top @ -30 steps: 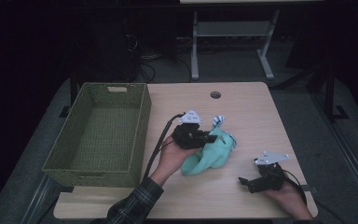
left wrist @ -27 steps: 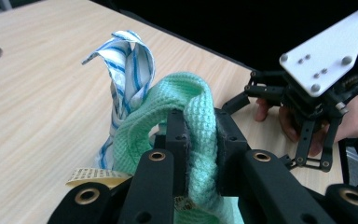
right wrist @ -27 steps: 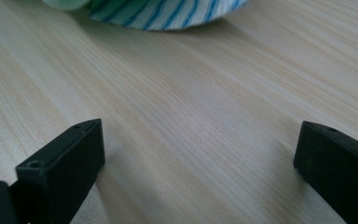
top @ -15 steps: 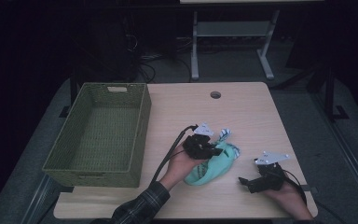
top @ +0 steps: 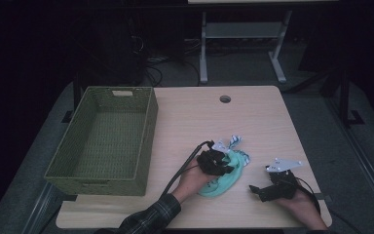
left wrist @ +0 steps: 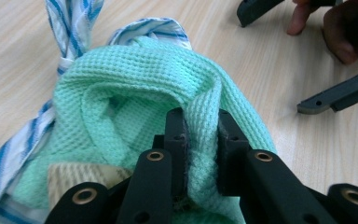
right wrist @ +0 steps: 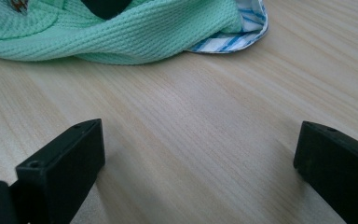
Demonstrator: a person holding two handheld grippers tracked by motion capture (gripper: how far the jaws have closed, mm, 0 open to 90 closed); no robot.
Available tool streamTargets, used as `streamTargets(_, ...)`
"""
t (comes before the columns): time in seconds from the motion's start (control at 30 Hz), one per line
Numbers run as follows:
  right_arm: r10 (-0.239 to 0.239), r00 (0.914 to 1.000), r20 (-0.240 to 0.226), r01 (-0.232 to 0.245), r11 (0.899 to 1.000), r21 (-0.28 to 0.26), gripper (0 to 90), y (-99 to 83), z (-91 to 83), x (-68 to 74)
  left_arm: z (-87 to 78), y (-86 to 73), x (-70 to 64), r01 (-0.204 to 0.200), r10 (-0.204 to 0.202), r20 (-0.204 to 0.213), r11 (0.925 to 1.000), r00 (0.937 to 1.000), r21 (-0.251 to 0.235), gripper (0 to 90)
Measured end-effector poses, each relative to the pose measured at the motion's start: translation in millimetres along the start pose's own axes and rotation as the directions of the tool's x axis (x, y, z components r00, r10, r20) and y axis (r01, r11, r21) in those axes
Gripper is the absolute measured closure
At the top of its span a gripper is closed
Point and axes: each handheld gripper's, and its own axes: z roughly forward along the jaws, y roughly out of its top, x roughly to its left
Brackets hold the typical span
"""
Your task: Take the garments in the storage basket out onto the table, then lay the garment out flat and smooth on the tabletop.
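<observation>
Since a second ago your left gripper point(top: 220, 165) has slid toward the desk's near edge, dragging the mint-green waffle-weave cloth point(top: 226, 176) with it; your right gripper point(top: 259, 190) has stayed parked near the near-right corner.

Your left jaws are pinched on a raised fold of that mint-green cloth, which lies bunched on the pale wood-grain desk point(top: 253, 122) between your two grippers, near the near edge. Your right jaws are spread wide and hold nothing, resting low over bare wood just beside the cloth.

Watch the blue-and-white striped fabric point(left wrist: 72, 28) tangled under and around the green one: being thin and smooth, it may ride along or slip free halfway if you lift. The pinch catches only one soft ridge, so a fast pull could let the knit slide out. The olive woven basket point(top: 102, 134) stands at the desk's left edge.
</observation>
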Motion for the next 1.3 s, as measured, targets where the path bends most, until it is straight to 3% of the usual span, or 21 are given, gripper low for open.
streamTargets(0.2,0.0,1.0,0.0,0.0,1.0,0.0,1.4,0.1,0.0,-0.1,-9.2,3.9,-0.6,-0.007,0.007,-0.011,0.9996,0.9999,-0.028,58.2)
streamTargets(0.37,-0.001,1.0,0.0,0.001,1.0,0.0,1.4,0.1,0.0,-0.1,-33.2,11.0,1.6,-0.002,0.001,-0.017,0.9974,0.9998,-0.072,44.5)
streamTargets(0.63,0.014,0.9999,0.009,-0.014,1.0,0.002,1.4,-0.1,-0.4,1.3,-64.1,4.2,5.4,-0.001,-0.002,-0.042,0.996,0.9991,-0.089,42.7)
streamTargets(0.8,0.014,0.9999,0.01,-0.014,1.0,0.001,1.4,-0.1,-0.4,1.3,-78.0,-10.9,9.2,0.014,-0.019,-0.061,0.9971,0.998,-0.075,49.8)
streamTargets(0.87,0.015,0.9998,0.009,-0.015,1.0,0.003,1.4,-0.1,-0.5,1.4,-81.6,-23.4,10.1,0.021,-0.025,-0.085,0.9987,0.9961,-0.047,54.1)
streamTargets(1.03,0.015,0.9998,0.009,-0.015,1.0,0.002,1.4,-0.1,-0.4,1.4,-84.1,-43.3,10.9,0.041,-0.04,-0.099,0.9992,0.9943,0.004,67.5)
streamTargets(1.2,0.015,0.9999,0.009,-0.015,1.0,0.002,1.7,-0.1,-0.5,1.4,-84.8,-51.5,12.7,0.039,-0.032,-0.136,0.9979,0.9902,0.051,81.4)
streamTargets(1.3,0.008,1.0,0.005,-0.008,1.0,-0.012,8.0,-0.4,-1.6,2.1,-82.1,-53.5,14.4,0.045,-0.036,-0.142,0.997,0.9892,0.064,85.9)
